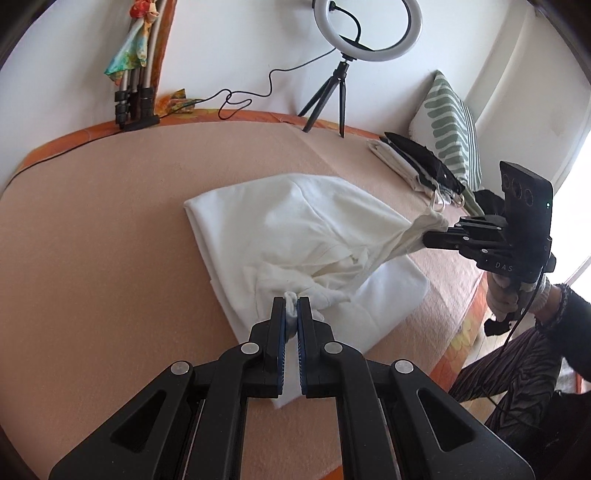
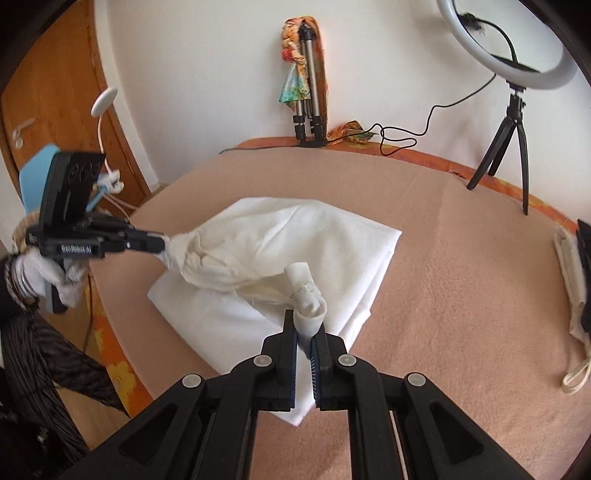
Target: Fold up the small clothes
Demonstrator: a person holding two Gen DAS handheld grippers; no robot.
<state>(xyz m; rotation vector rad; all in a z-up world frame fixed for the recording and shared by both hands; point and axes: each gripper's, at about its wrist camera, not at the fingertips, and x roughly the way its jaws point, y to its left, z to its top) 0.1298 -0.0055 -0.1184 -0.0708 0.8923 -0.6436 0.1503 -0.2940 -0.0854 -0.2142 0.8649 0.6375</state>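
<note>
On the peach blanket (image 1: 110, 240), at centre, a cream garment (image 1: 314, 229) lies over white cloth (image 1: 391, 291); left gripper (image 1: 291, 314) and right gripper (image 2: 304, 328) each pinch a corner. Ring light (image 1: 367, 29) stands at one o'clock against the white wall (image 1: 240, 48).

My jaws are black with blue pads (image 1: 282, 332). The garment (image 1: 314, 236) is cream, on a white cloth (image 1: 391, 291). The pillow (image 1: 452, 129) has green stripes.
</note>
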